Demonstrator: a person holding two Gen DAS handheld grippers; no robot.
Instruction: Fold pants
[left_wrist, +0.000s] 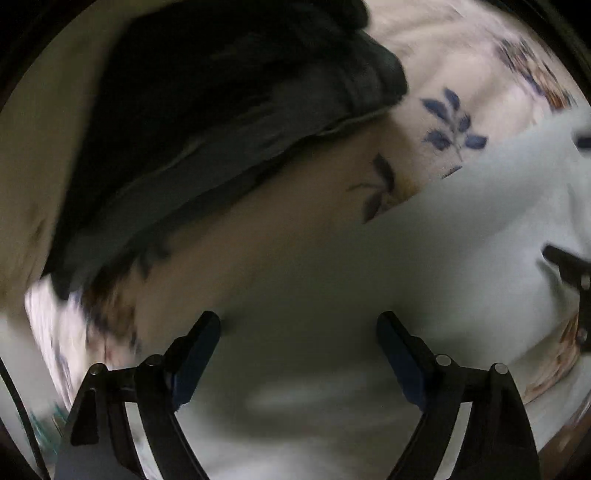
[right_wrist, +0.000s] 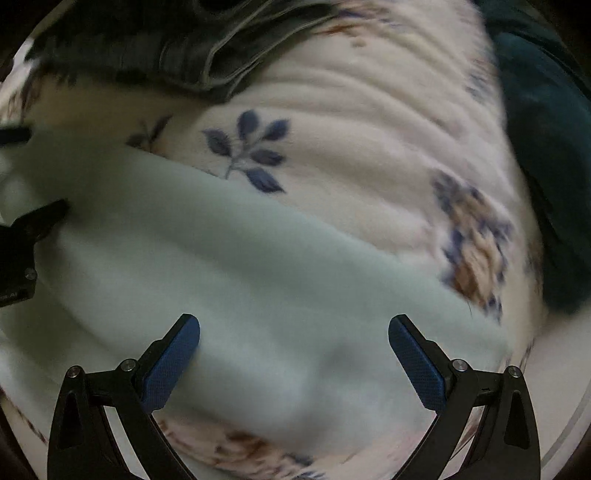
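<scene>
Both grippers are pointing down over the pale pants (right_wrist: 258, 280) lying on the floral blanket (right_wrist: 351, 122) — left gripper (left_wrist: 299, 350) and right gripper (right_wrist: 293, 354) gaping wide, holding nothing — next likely pinching an edge to fold

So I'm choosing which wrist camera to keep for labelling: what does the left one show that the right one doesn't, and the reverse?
Only the left wrist view shows a white patterned cloth bunched at its left edge.

Only the right wrist view shows a dark teal cushion or blanket at its right side, plus a large brown and blue flower print.

Both show the pale green pants on the floral blanket, the dark garment beyond them, and the blue leaf sprig. The left gripper and right gripper are both open above the pants, and each view catches the other gripper at its edge.
</scene>
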